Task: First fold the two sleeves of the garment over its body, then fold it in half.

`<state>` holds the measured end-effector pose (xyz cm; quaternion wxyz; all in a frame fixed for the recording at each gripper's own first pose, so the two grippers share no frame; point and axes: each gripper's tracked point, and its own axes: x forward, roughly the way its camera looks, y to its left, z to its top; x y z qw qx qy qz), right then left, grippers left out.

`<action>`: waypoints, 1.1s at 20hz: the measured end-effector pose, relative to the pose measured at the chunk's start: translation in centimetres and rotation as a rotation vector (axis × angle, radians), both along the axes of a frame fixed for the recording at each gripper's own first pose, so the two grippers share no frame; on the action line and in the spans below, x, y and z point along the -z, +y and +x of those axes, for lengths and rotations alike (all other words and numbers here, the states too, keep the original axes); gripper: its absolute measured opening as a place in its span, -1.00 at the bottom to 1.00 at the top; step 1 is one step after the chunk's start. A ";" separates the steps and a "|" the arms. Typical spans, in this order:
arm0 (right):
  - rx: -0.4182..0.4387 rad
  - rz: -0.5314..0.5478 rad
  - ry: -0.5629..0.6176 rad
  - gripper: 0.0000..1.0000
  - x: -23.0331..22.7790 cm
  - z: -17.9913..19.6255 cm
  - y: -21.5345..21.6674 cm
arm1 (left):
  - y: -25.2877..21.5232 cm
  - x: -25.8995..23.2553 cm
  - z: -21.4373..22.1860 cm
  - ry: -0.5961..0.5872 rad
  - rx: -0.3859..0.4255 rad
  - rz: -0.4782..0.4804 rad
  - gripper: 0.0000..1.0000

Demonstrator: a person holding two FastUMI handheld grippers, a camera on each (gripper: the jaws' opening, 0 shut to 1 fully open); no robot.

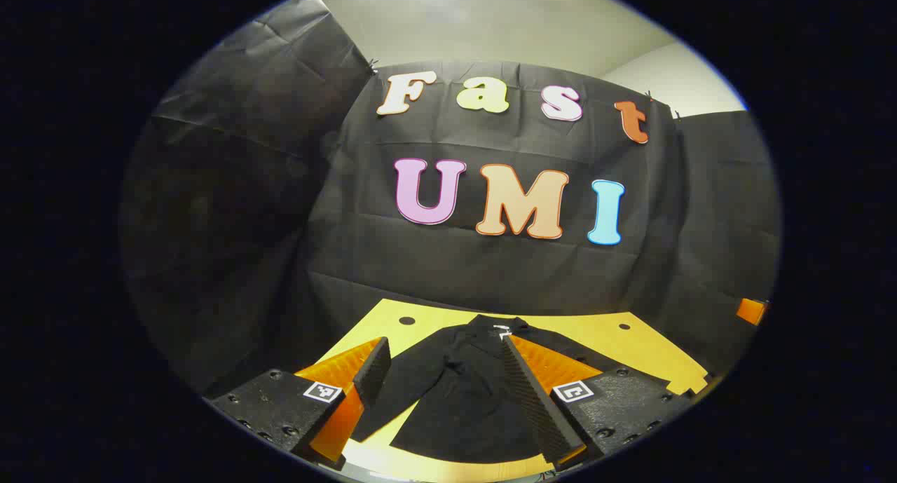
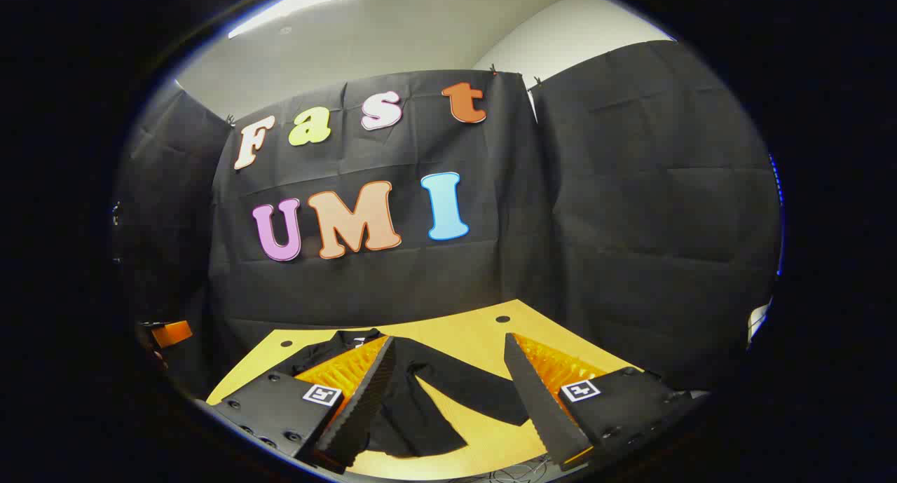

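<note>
On the yellow surface (image 1: pixel 631 339), toward 6 o'clock in the left gripper view, the black garment (image 1: pixel 455 399) lies spread flat with its collar at the far end, near 12 o'clock of the cloth, and its hem toward the camera. That layout looks deliberate: with the body smoothed out and the sleeves angled outward, each sleeve can be lifted and laid across the chest without dragging the rest. The left tool (image 1: pixel 448 392) hangs above the garment with its fingers spread wide and nothing between them; one sleeve (image 1: pixel 392 399) runs down toward 7 o'clock just inside its left finger, so the wide opening seems meant to drop over that cuff. In the right gripper view the other sleeve (image 2: pixel 476 392) stretches across the surface toward 4 o'clock from the collar, lying between the fingers of the right tool (image 2: pixel 448 399), which is also held wide and empty, well above the cloth. Both tools appear poised side by side so that each can take the sleeve on its own side. No fold is made yet, by my judgement; the sleeves come first.
</note>
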<state>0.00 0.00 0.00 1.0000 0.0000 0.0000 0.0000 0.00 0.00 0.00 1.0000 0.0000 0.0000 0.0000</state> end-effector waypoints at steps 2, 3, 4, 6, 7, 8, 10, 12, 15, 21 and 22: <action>-0.019 -0.005 0.003 0.94 0.2 0.2 0.7 | 0.4 0.2 0.0 -0.001 -0.012 0.010 0.83; -0.028 -0.013 0.005 0.94 0.2 0.3 1.0 | 0.6 0.1 0.0 -0.002 -0.019 0.019 0.83; -0.032 -0.022 0.006 0.94 0.3 0.5 1.1 | 0.6 0.3 0.0 0.001 -0.022 0.025 0.83; -0.040 -0.037 0.012 0.94 0.5 0.8 1.3 | 0.5 0.4 0.0 0.002 -0.020 0.031 0.83; -0.050 -0.040 0.022 0.94 0.8 0.8 1.6 | 0.5 0.3 0.0 0.004 -0.020 0.033 0.83; -0.058 -0.041 0.030 0.94 1.0 0.9 1.9 | 0.4 0.5 0.1 0.007 -0.020 0.032 0.84; -0.069 -0.041 0.045 0.94 1.5 1.1 2.1 | 0.2 0.7 0.3 0.011 -0.022 0.026 0.84; -0.081 -0.042 0.059 0.94 1.8 1.1 2.3 | 0.4 1.0 0.3 0.015 -0.031 0.020 0.84; -0.081 -0.046 0.064 0.94 2.2 1.5 2.2 | 0.5 1.4 0.3 0.028 -0.035 0.030 0.84; -0.098 -0.049 0.089 0.89 3.0 2.2 2.8 | 0.7 1.0 0.5 0.020 -0.046 0.057 0.86; -0.101 -0.053 0.093 0.89 3.1 2.3 2.8 | 0.7 1.1 0.4 0.023 -0.047 0.051 0.86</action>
